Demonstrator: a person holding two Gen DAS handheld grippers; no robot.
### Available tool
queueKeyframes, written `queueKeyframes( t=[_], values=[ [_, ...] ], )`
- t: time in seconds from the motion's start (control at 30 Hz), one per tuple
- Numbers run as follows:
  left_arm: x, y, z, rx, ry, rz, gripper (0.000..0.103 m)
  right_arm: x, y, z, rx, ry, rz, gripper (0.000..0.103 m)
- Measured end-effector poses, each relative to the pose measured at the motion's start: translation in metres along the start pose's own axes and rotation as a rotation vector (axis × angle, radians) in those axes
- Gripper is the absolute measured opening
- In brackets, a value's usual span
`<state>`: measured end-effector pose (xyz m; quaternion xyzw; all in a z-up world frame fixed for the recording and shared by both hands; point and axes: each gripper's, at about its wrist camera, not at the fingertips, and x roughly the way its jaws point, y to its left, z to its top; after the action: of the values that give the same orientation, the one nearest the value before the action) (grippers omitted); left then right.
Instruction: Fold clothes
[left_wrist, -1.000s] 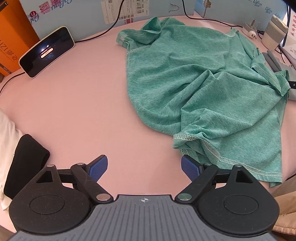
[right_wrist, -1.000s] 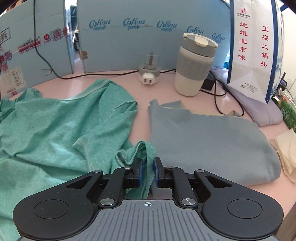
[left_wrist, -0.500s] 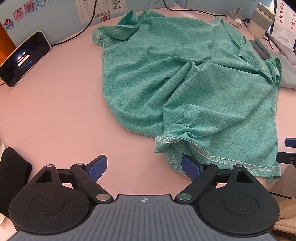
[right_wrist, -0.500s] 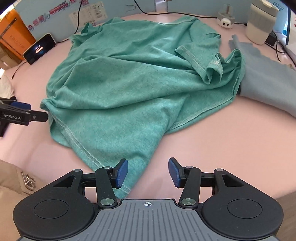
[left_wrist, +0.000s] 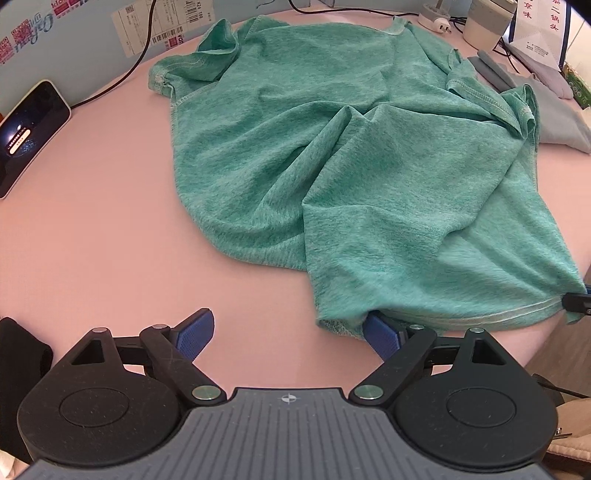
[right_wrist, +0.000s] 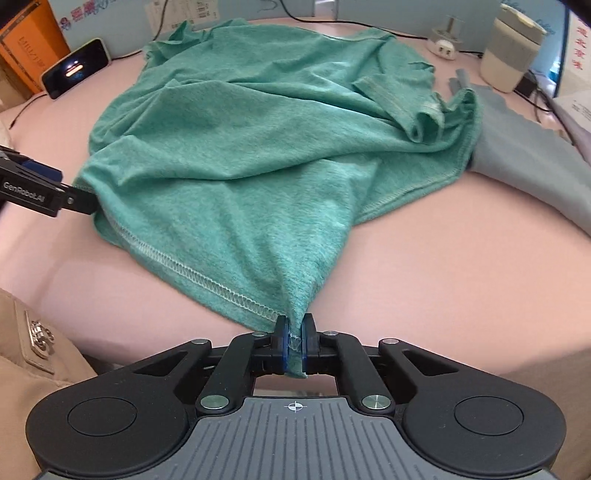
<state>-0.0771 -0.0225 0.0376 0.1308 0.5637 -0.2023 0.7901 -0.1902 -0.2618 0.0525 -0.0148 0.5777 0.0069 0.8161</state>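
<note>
A green T-shirt (left_wrist: 369, 166) lies crumpled on the pink table (left_wrist: 92, 240), its hem toward me. My left gripper (left_wrist: 288, 325) stands open just above the table at the hem's left corner; the cloth drapes over its right finger (left_wrist: 380, 336) and the left finger is bare. In the right wrist view the same T-shirt (right_wrist: 258, 155) runs down into my right gripper (right_wrist: 294, 332), whose jaws are closing with the pads pressed on the hem's right corner. The left gripper's finger (right_wrist: 44, 192) shows at the shirt's left edge.
A folded grey garment (right_wrist: 535, 158) lies right of the shirt, touching it. Behind stand a lidded cup (right_wrist: 513, 48), a plug adapter (right_wrist: 443, 44), a lit phone (right_wrist: 75, 66) and blue boards with cables. A black cloth (left_wrist: 18, 354) lies near left. A person's beige trousers (right_wrist: 29, 369) press the table's front edge.
My right gripper let go of the sleeve by the grey garment, swung to the near hem, opened and shut on its corner. The hem now lies over my left gripper's right finger.
</note>
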Motion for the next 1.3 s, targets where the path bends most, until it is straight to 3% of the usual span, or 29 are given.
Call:
queueKeyframes(
  t=[0.23, 0.5, 0.6, 0.67, 0.73, 0.8, 0.87, 0.9, 0.97, 1.03, 1.17, 1.3],
  values=[
    [-0.002, 0.003, 0.002, 0.005, -0.013, -0.002, 0.087, -0.035, -0.050, -0.033, 0.129, 0.090, -0.145, 0.006],
    [0.003, 0.016, 0.000, -0.016, -0.004, 0.015, 0.087, -0.008, -0.077, -0.066, 0.173, 0.263, -0.347, 0.009],
    [0.005, 0.021, 0.000, -0.024, 0.001, 0.023, 0.087, -0.016, -0.079, -0.053, 0.187, 0.215, -0.379, 0.016],
    [0.006, 0.023, 0.001, -0.029, -0.002, 0.024, 0.087, -0.023, -0.077, -0.041, 0.145, 0.177, -0.419, 0.028],
    [0.005, 0.022, 0.000, -0.034, -0.003, 0.027, 0.087, -0.032, -0.075, -0.029, 0.099, 0.135, -0.470, 0.050],
    [0.005, 0.022, -0.001, -0.039, -0.003, 0.029, 0.087, -0.045, -0.072, -0.017, 0.077, 0.066, -0.479, 0.051],
    [0.005, 0.020, -0.002, -0.042, -0.001, 0.031, 0.087, -0.057, -0.068, -0.002, 0.082, -0.017, -0.379, 0.050],
    [0.005, 0.020, -0.002, -0.041, -0.001, 0.032, 0.087, -0.065, -0.064, 0.006, 0.083, -0.052, -0.282, 0.050],
    [0.005, 0.018, -0.001, -0.036, -0.002, 0.033, 0.087, -0.072, -0.046, 0.027, 0.057, -0.080, 0.008, 0.047],
    [0.004, 0.016, -0.003, -0.037, -0.008, 0.031, 0.087, -0.070, -0.010, 0.044, -0.019, -0.076, 0.227, 0.036],
    [0.000, 0.016, -0.009, -0.049, -0.013, 0.033, 0.088, -0.042, 0.061, 0.062, -0.214, -0.037, 0.359, 0.034],
    [-0.003, 0.022, -0.018, -0.083, -0.010, 0.044, 0.088, -0.004, 0.086, 0.079, -0.254, 0.030, 0.360, 0.031]
  ],
)
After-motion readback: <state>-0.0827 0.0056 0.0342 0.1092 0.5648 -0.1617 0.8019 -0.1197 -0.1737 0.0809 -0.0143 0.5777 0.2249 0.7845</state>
